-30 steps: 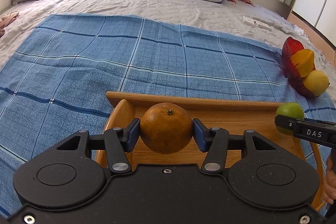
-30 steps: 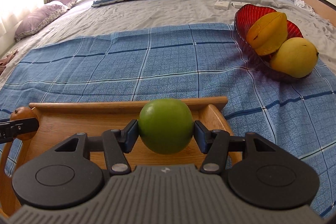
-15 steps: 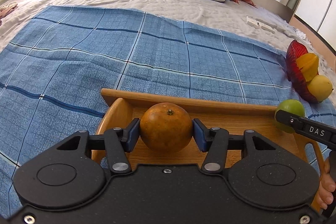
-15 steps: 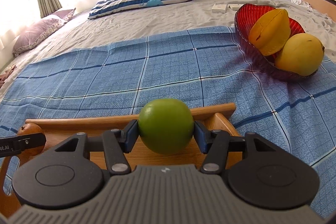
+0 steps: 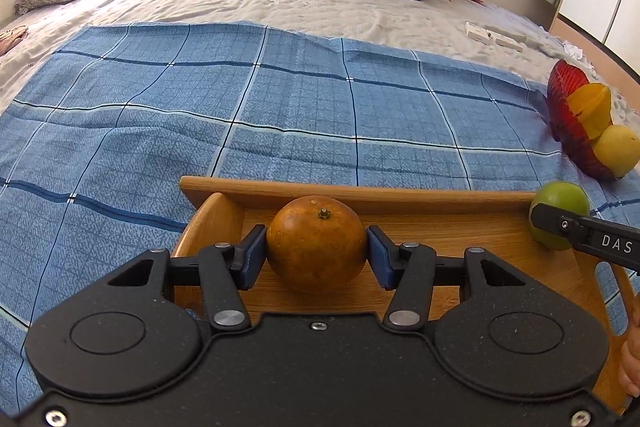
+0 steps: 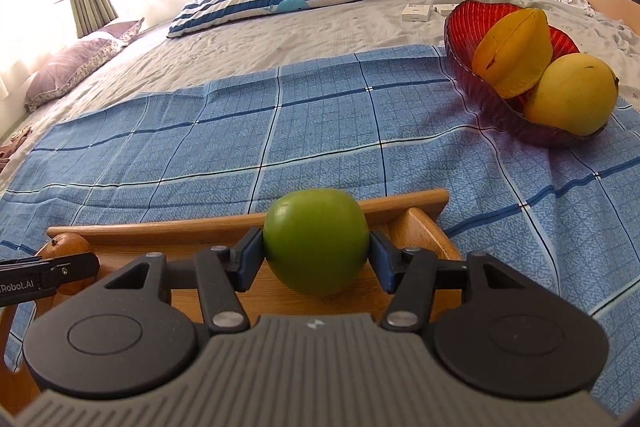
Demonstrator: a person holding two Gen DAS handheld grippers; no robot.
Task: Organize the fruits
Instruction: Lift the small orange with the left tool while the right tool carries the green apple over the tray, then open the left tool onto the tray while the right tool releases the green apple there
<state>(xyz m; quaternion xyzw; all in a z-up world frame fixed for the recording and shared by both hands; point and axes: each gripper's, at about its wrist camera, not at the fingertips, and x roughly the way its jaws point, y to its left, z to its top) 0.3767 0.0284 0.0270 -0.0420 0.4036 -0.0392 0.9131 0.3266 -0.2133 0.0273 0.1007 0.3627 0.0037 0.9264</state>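
Nearest us, our left gripper (image 5: 316, 253) has its jaws partly spread and pinching an orange (image 5: 316, 243) over the wooden tray (image 5: 440, 227). Our right gripper (image 6: 316, 253) likewise pinches a green apple (image 6: 316, 241) between partly spread jaws, above the tray's right end. The tray sits on a blue checked cloth (image 5: 280, 115) on the bed (image 5: 280, 3). Farther right, a red bowl (image 6: 464, 23) holds a starfruit (image 6: 514, 51) and a mango (image 6: 572, 93).

A tray (image 5: 360, 193) is set on a cloth (image 5: 280, 115) spread over the bed (image 5: 280, 3). A bowl (image 6: 480, 95) with two fruits is placed right of it, pillows behind.
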